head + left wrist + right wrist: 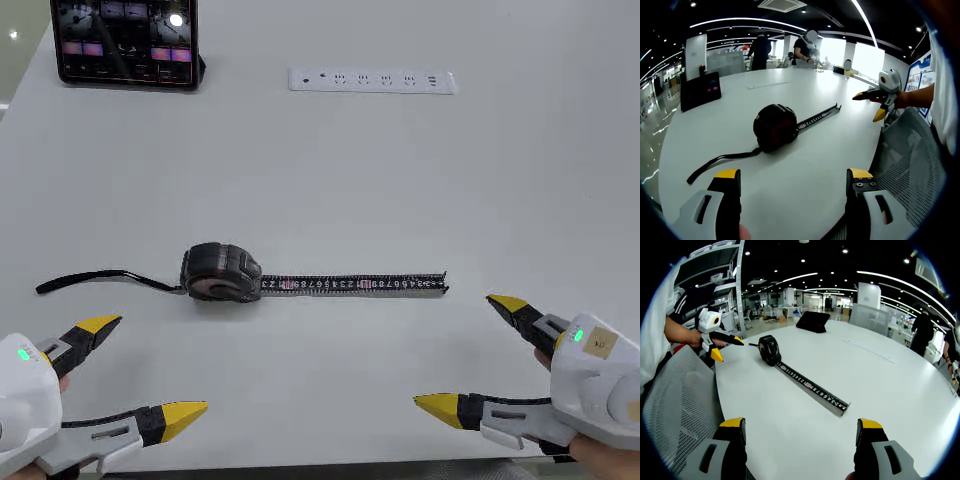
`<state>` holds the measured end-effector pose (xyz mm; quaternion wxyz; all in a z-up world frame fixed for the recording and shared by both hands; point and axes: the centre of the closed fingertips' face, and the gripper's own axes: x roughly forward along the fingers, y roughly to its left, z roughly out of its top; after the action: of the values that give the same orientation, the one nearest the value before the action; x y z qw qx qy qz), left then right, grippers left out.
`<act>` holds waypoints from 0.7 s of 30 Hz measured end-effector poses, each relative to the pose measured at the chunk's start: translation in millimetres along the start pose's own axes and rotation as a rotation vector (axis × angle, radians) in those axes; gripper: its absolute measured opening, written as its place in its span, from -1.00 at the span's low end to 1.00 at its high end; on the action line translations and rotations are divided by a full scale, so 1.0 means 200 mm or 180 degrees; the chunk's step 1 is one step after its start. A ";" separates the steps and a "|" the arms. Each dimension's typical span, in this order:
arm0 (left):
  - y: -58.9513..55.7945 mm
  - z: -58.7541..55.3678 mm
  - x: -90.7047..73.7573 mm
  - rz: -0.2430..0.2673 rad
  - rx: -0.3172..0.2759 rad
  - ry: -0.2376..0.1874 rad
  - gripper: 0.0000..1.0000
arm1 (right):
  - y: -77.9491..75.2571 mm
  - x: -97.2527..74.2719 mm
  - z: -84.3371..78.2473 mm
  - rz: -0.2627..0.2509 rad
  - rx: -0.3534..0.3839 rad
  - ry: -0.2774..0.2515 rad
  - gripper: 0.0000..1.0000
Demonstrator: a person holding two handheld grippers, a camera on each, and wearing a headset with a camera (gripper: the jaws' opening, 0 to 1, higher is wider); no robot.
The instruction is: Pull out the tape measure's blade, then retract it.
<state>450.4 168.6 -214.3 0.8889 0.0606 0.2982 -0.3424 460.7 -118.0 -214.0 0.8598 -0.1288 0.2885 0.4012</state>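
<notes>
While both jaws gape, the tape measure [220, 272] lies well ahead.

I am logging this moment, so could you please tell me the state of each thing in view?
Tape measure: lying on the table, untouched.
Blade: pulled out, flat on the table.
Strap: lying loose, unheld.
Left gripper: open, empty.
Right gripper: open, empty.
Tablet: propped up, screen lit.
Power strip: nothing plugged in.
</notes>
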 end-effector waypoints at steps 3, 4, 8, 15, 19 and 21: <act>0.01 0.02 0.01 -0.0003 0.0011 -0.0008 0.68 | -0.01 0.01 0.01 0.0014 -0.0036 0.0014 0.81; 0.02 0.03 0.02 0.0000 0.0016 -0.0015 0.68 | -0.01 0.01 0.01 0.0017 -0.0045 0.0014 0.81; 0.03 0.05 0.03 -0.0005 0.0021 -0.0032 0.68 | -0.02 0.02 0.02 0.0019 -0.0053 0.0008 0.80; 0.05 0.06 0.05 -0.0010 0.0033 -0.0012 0.67 | -0.02 0.03 0.01 0.0037 -0.0056 0.0021 0.80; 0.07 0.07 0.07 -0.0005 0.0010 0.0008 0.67 | -0.05 0.03 0.02 0.0036 -0.0062 0.0014 0.80; 0.07 0.09 0.09 -0.0006 -0.0013 0.0008 0.68 | -0.06 0.04 0.03 0.0043 -0.0061 0.0006 0.80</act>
<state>478.3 164.2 -211.6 0.8883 0.0589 0.3001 -0.3425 476.1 -118.6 -214.2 0.8555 -0.1354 0.2864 0.4096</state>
